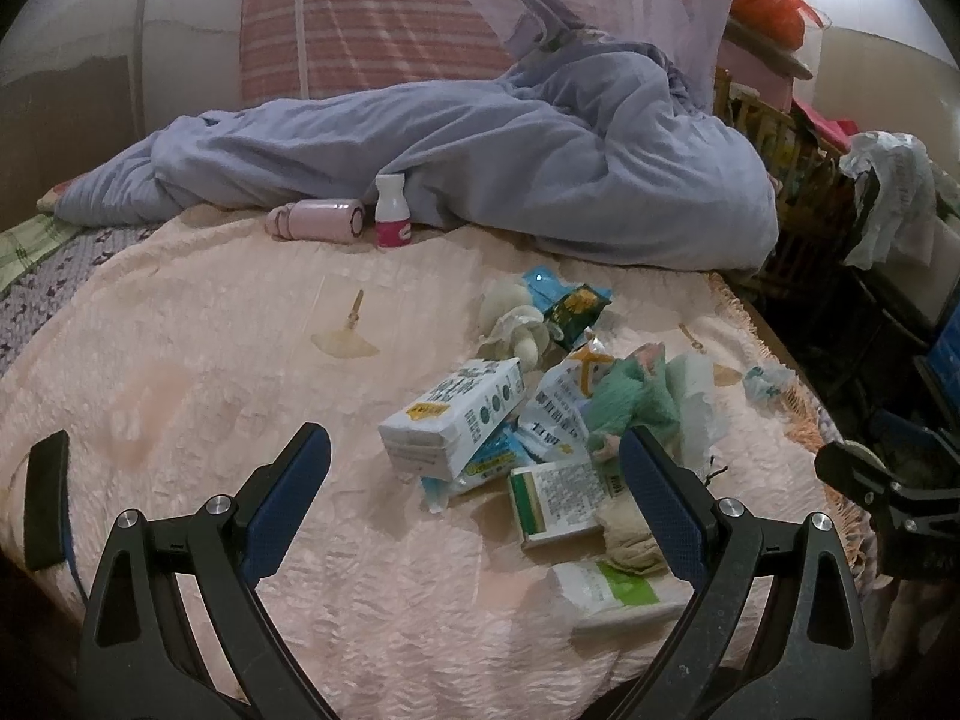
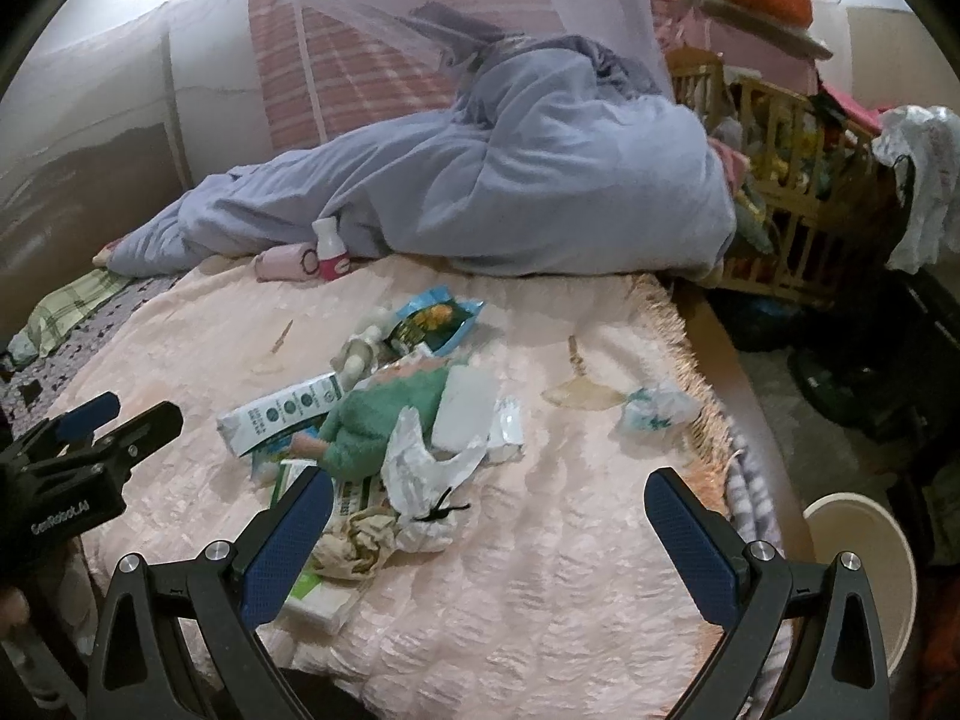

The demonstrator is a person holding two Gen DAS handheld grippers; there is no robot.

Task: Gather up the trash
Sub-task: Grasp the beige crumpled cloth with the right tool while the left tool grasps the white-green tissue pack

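A heap of trash lies on the pink bedspread (image 1: 210, 330): a white carton (image 1: 453, 420), a green-white box (image 1: 555, 498), a green snack packet (image 1: 576, 309), a white plastic bag (image 2: 426, 480), a crumpled beige tissue (image 2: 354, 546) and a green knitted doll (image 2: 384, 414). A crumpled wrapper (image 2: 651, 408) lies apart near the bed's right edge. My left gripper (image 1: 474, 498) is open and empty, just before the heap. My right gripper (image 2: 489, 534) is open and empty, over the bedspread right of the heap. The left gripper also shows in the right wrist view (image 2: 96, 438).
A blue quilt (image 1: 480, 150) is bunched at the back of the bed, with a pink bottle (image 1: 318, 219) and a white-pink bottle (image 1: 391, 213) before it. A wooden crib (image 2: 780, 180) full of clutter stands right. A cream bucket (image 2: 864, 576) sits on the floor by the bed.
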